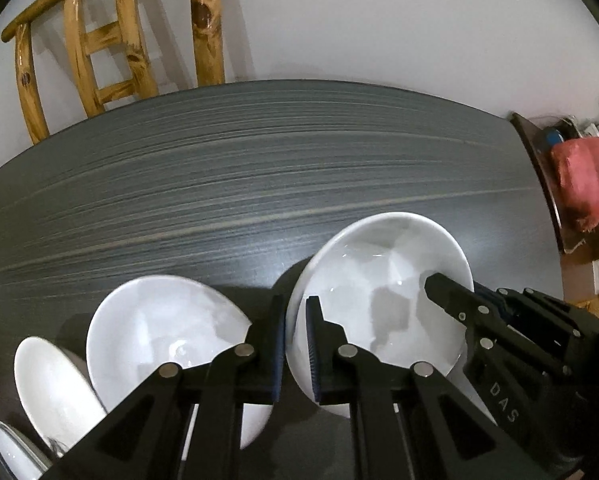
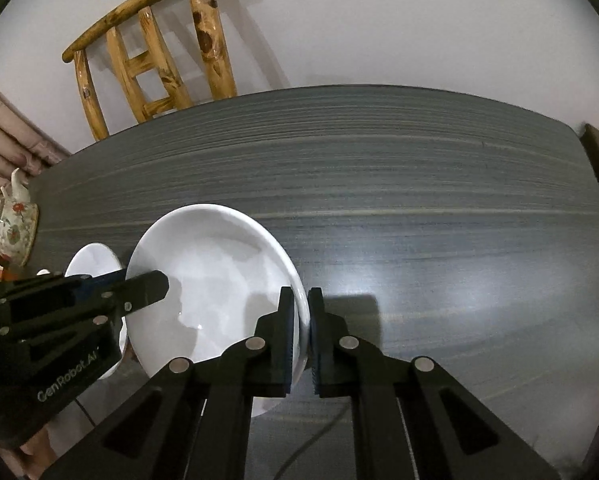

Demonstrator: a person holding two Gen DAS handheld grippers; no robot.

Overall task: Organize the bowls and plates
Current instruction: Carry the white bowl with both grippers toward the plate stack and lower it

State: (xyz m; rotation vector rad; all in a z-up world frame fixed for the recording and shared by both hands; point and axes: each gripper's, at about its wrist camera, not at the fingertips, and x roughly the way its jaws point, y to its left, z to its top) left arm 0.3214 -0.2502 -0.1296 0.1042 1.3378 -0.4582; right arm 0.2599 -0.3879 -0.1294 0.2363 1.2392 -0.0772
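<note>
A: Status on the grippers?

B: Both clamped on the same white bowl (image 1: 379, 292). Left gripper (image 1: 296, 344) pinches its left rim, right gripper (image 2: 304, 340) pinches the opposite rim.

A: Bowl position?

B: On the dark table (image 1: 259, 184), near edge, tilted between the two grips. Can't tell if it's lifted clear.

A: Other dishes?

B: Second white bowl (image 1: 167, 340) just left of the held one, white plate (image 1: 51, 384) left of that. Floral teapot (image 2: 11, 224) at the table's left edge, wooden chair (image 2: 155, 60) beyond the far side.
</note>
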